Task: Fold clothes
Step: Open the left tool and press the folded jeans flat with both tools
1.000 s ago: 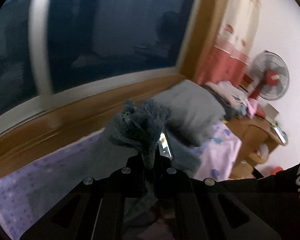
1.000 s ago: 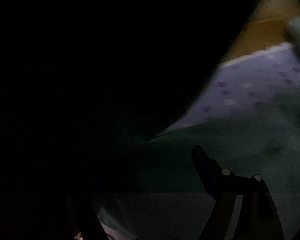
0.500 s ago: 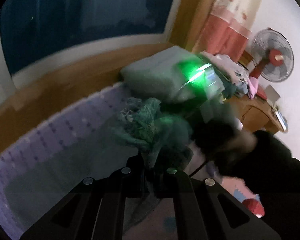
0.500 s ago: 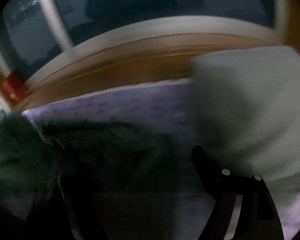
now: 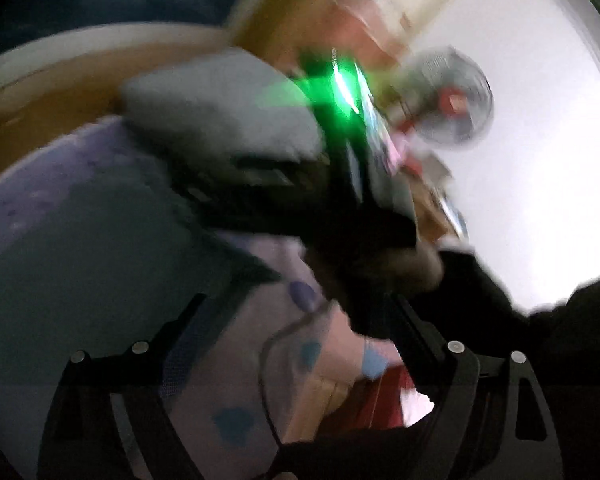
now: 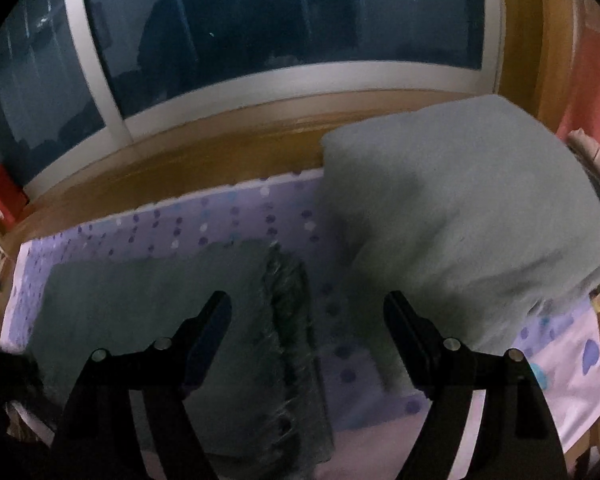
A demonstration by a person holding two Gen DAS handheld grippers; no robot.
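A dark green cloth (image 6: 160,312) with a fringed edge (image 6: 288,320) lies flat on the purple dotted bedsheet (image 6: 220,216). My right gripper (image 6: 306,304) hovers over the fringe, open, with nothing between its fingers. The left wrist view is blurred. There my left gripper (image 5: 300,304) has its jaws opening wide, and only the bedsheet (image 5: 284,360) shows between them. The green cloth (image 5: 80,240) lies to its left, apart from the fingers.
A folded grey blanket (image 6: 460,220) sits on the bed, right of the cloth. A wooden sill (image 6: 180,160) and a dark window (image 6: 260,20) run behind the bed. A fan (image 5: 452,96) and a green light (image 5: 342,88) show at the right.
My left gripper was shut on a bunch of the fringed cloth and now stands wide with the cloth gone from it. The right wrist view swung from darkness onto the bed.
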